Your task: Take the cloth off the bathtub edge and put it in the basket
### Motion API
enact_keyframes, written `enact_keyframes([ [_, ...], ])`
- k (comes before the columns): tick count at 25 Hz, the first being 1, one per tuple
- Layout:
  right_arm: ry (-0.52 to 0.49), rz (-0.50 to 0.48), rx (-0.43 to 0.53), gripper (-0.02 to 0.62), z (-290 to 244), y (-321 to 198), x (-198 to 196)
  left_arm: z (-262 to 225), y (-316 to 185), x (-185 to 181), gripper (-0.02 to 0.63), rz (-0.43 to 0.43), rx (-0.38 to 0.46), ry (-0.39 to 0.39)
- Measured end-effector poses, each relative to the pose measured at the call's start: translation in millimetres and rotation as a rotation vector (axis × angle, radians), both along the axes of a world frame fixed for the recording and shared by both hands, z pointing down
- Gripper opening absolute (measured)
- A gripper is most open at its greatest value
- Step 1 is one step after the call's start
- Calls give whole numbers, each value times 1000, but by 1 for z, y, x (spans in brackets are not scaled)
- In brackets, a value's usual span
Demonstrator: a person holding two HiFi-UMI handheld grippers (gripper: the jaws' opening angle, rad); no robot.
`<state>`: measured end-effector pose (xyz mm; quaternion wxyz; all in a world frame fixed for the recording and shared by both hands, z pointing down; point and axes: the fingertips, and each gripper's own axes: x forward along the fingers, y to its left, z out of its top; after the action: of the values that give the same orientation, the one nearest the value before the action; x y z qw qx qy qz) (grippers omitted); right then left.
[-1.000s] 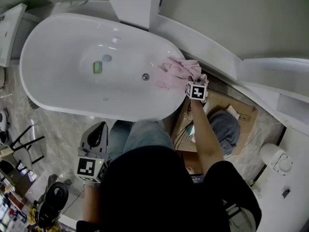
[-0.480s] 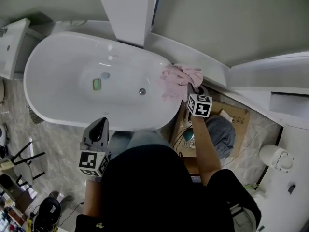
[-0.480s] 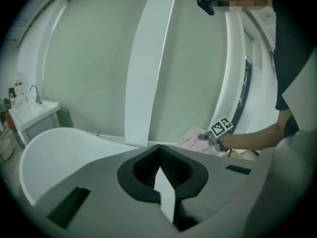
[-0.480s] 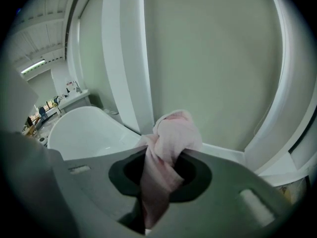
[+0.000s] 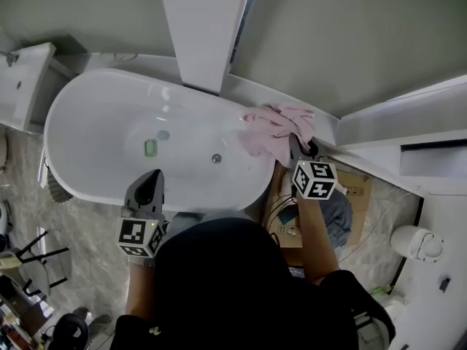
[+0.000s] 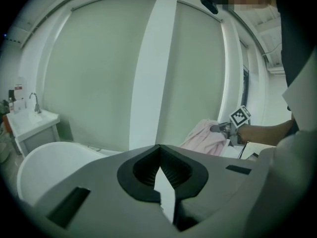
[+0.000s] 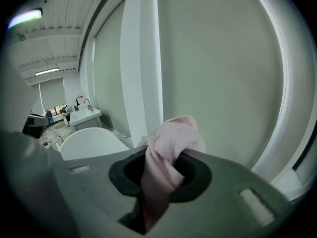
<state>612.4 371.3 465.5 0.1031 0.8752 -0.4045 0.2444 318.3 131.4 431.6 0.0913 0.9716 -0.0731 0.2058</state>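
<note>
A pink cloth (image 5: 273,132) hangs bunched in the air over the right end of the white bathtub (image 5: 109,144). My right gripper (image 5: 300,148) is shut on the cloth, which shows between its jaws in the right gripper view as a pink bundle (image 7: 173,138). The left gripper view shows the same cloth (image 6: 203,139) dangling from the right gripper (image 6: 223,129). My left gripper (image 5: 151,178) hovers at the tub's near rim with its jaws together and nothing between them. A grey-blue round container (image 5: 339,211), possibly the basket, sits below my right arm.
A white column (image 5: 204,28) rises behind the tub and a white ledge (image 5: 379,126) runs to the right. A flat cardboard box (image 5: 359,184) with cables lies on the floor by the tub's right end. A washbasin (image 5: 22,79) stands at far left.
My right gripper has risen and lifted the pink cloth off the tub's right edge. My left gripper has also come up, towards the tub's near rim.
</note>
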Motion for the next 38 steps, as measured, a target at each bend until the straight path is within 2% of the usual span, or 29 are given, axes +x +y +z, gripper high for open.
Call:
enact_keyframes([
  [8, 76, -104, 86, 78, -85, -49, -18, -31, -39, -10, 6, -63, 18, 72],
  [12, 64, -207, 121, 78, -96, -85, -32, -37, -51, -24, 6, -125, 41, 76],
  [18, 45, -406, 150, 78, -101, -125, -64, -41, -37, -54, 6, -248, 75, 48],
  [23, 33, -588, 160, 78, -101, -181, -120, -42, -39, -104, 6, -367, 95, 38],
  [29, 14, -715, 162, 78, -109, -221, -191, -49, -46, -165, 6, -447, 110, 40],
  [32, 11, -766, 156, 78, -113, -247, -243, -49, -62, -212, 6, -474, 103, 53],
  [35, 13, -801, 148, 78, -118, -283, -313, -52, -89, -283, 6, -496, 101, 88],
  [38, 10, -830, 143, 78, -118, -298, -343, -53, -99, -317, 6, -534, 95, 99],
])
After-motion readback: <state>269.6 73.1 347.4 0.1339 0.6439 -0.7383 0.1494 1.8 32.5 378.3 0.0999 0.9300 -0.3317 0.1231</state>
